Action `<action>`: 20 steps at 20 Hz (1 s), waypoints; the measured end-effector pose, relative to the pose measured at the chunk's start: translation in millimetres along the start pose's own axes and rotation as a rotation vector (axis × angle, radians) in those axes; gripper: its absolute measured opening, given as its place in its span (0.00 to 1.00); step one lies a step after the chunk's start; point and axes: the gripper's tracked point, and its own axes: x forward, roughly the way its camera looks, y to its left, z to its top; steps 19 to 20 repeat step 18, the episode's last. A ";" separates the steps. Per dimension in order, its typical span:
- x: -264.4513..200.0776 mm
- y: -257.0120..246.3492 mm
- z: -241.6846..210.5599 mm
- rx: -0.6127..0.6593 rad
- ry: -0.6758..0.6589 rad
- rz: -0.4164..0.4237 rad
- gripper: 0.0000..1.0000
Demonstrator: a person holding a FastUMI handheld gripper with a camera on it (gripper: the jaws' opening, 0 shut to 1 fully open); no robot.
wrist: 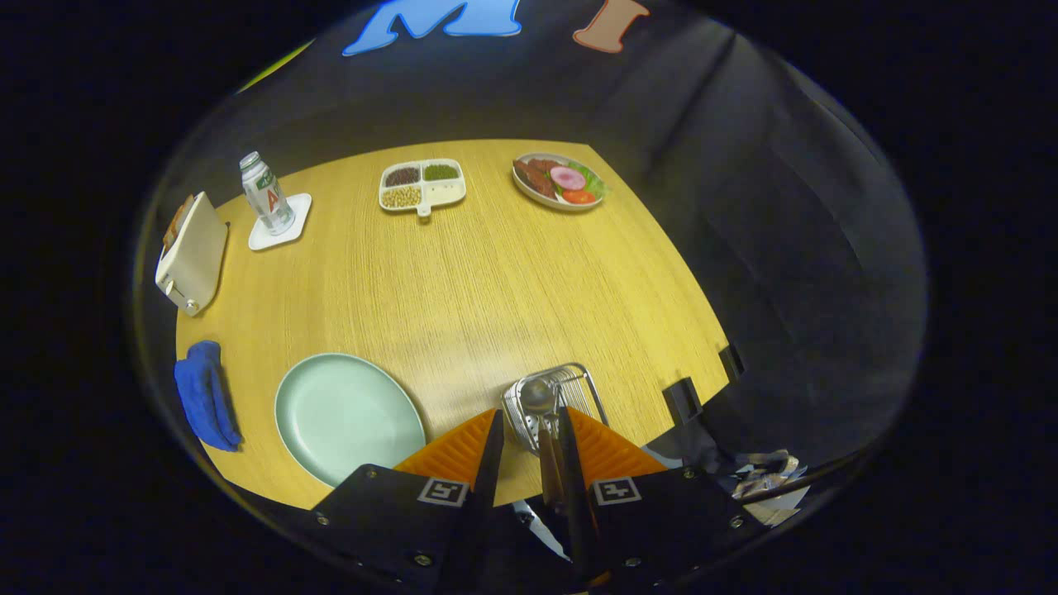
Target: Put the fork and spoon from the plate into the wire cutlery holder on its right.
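Legible text, one item: a large red letter "A" on the white label of the small bottle (266,193), which stands upright on a white coaster (281,223) at about ten o'clock on the wooden table (496,281); the green print above the letter is too small to read. Signs, two items: a square black-and-white marker on each finger (443,492) of the gripper (533,430), pattern only, no readable characters.

place: staged dining booth | evidence: wooden table (463,281), toaster (192,254), food plate (559,182), black cloth wall (744,165)
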 end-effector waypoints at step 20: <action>-182.0 -77.0 167.9 0.256 -0.857 -0.034 0.40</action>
